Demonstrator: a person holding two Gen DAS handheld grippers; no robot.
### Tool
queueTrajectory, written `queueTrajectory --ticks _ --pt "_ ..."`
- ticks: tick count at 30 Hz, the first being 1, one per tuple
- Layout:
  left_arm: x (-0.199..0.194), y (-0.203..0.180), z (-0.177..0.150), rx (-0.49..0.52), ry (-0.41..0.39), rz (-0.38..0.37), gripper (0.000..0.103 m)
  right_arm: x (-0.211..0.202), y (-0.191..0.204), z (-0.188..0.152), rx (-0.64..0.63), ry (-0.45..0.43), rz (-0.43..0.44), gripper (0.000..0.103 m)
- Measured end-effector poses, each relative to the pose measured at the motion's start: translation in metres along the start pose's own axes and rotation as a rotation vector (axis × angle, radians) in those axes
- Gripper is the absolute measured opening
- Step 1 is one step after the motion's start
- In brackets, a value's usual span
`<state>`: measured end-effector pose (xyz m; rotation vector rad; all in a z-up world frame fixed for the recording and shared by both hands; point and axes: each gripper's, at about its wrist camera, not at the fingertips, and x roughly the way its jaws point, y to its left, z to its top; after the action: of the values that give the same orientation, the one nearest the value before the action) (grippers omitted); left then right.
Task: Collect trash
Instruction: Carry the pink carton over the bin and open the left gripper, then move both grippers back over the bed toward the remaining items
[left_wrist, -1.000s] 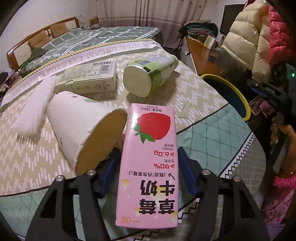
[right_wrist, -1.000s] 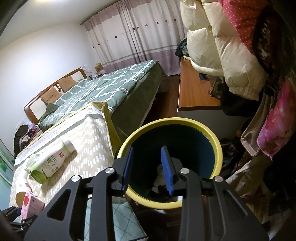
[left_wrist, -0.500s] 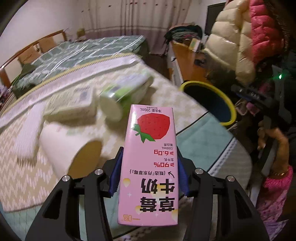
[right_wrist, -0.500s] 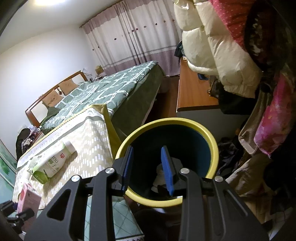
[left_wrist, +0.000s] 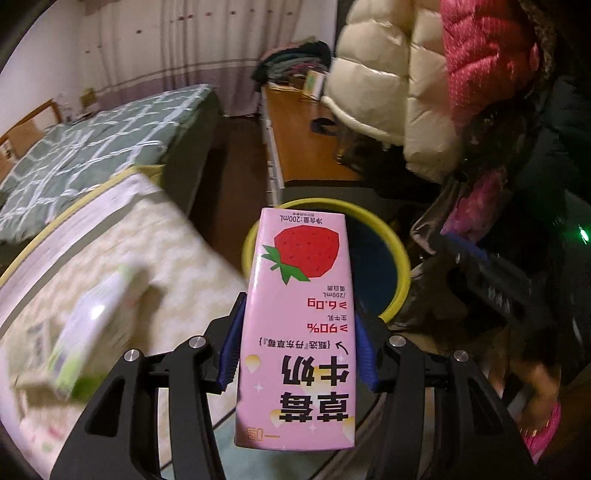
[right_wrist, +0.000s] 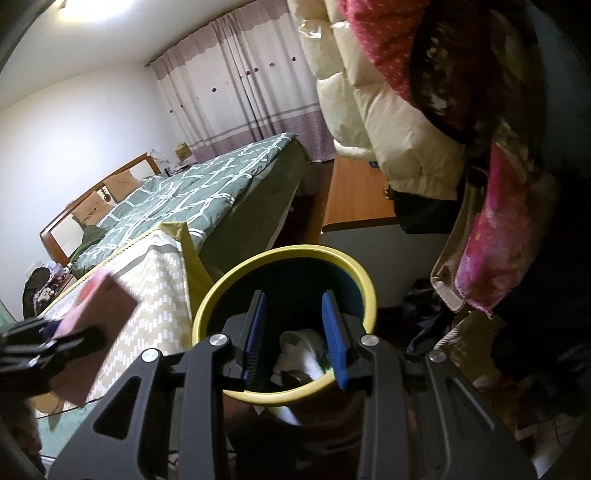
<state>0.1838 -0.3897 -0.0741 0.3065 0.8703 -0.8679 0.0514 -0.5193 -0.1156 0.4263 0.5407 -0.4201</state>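
My left gripper (left_wrist: 297, 343) is shut on a pink strawberry milk carton (left_wrist: 299, 306) and holds it in the air, pointing at the yellow-rimmed bin (left_wrist: 400, 258). The carton also shows in the right wrist view (right_wrist: 98, 314), held over the table edge. My right gripper (right_wrist: 295, 336) is open and empty just above the bin (right_wrist: 221, 291), which holds white trash (right_wrist: 301, 349). A green-white bottle (left_wrist: 92, 314) lies blurred on the table at left.
A patterned tablecloth (left_wrist: 166, 236) covers the table beside the bin. A bed (right_wrist: 207, 184) lies behind it. A wooden desk (left_wrist: 295, 136) and hanging padded coats (left_wrist: 399, 74) stand to the right of the bin.
My left gripper has lifted the carton off the table and swung right toward the bin. The paper cup and box have left its view. The right gripper has opened wider over the bin.
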Motion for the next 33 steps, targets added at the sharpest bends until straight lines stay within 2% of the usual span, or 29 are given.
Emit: queueTrajectory --ticks 5,9,10,11,12,17,23,33 --pt "0.049 -0.027 0.031 0.022 0.036 -0.014 0.051 0.001 -0.015 -0.001 0.017 0.002 -0.016 0.031" --pt "0.081 -0.037 0.051 0.009 0.047 0.007 0.054 0.002 -0.027 -0.002 0.032 0.005 -0.035 0.036" --pt "0.085 -0.037 0.055 0.002 0.046 0.023 0.075 0.003 -0.03 -0.003 0.039 0.007 -0.038 0.036" --pt "0.087 -0.036 0.058 -0.004 0.035 0.039 0.088 0.004 -0.031 -0.003 0.043 0.009 -0.04 0.036" --pt "0.085 -0.034 0.06 -0.012 0.012 0.056 0.088 0.005 -0.032 -0.004 0.046 0.012 -0.043 0.036" --pt "0.042 -0.018 0.052 -0.056 -0.057 0.052 0.088 0.006 -0.024 -0.005 0.033 0.024 -0.026 0.036" --pt "-0.042 0.023 -0.008 -0.129 -0.145 0.099 0.092 0.01 0.016 -0.01 -0.028 0.043 0.029 0.038" --pt "-0.164 0.107 -0.116 -0.301 -0.25 0.326 0.093 0.015 0.116 -0.035 -0.168 0.115 0.184 0.04"
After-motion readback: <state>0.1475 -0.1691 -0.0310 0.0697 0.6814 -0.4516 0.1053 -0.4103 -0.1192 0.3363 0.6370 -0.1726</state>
